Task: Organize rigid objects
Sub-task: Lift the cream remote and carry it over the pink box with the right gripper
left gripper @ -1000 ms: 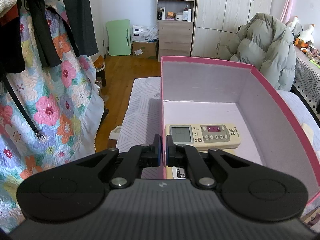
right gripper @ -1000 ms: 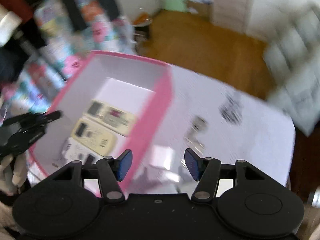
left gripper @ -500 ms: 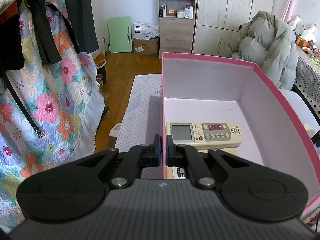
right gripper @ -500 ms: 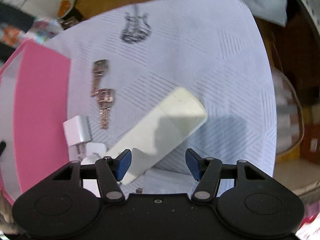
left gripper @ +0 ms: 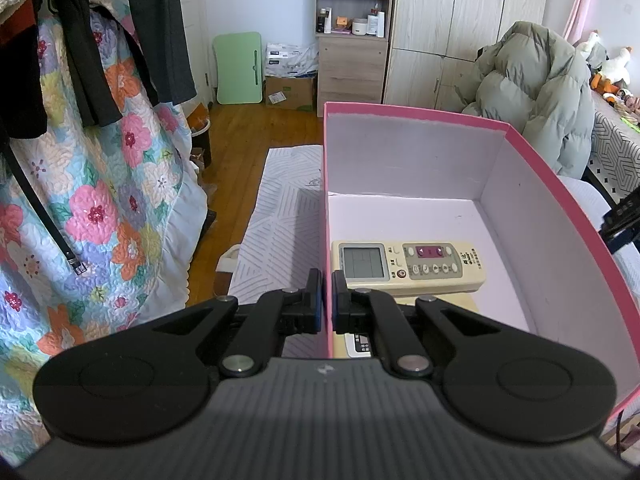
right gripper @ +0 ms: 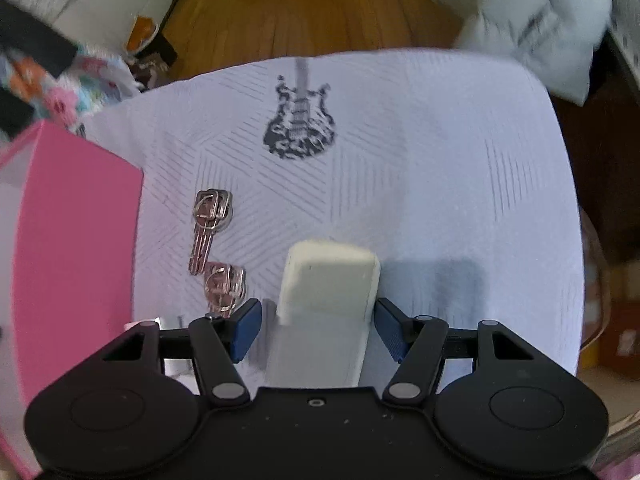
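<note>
The left wrist camera looks slantwise down along its fingers, close over the near wall of the pink box (left gripper: 560, 208) and on across the room, while the right wrist camera looks steeply down, near the white cloth (right gripper: 440, 160), sharing that box (right gripper: 76, 240) at its left edge.

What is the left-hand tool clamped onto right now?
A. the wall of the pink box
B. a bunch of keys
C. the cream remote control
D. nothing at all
A. In the left wrist view the left gripper has its jaws shut on the thin side wall of the pink box, one finger outside and one inside, while the remote lies untouched on the box floor.
</note>
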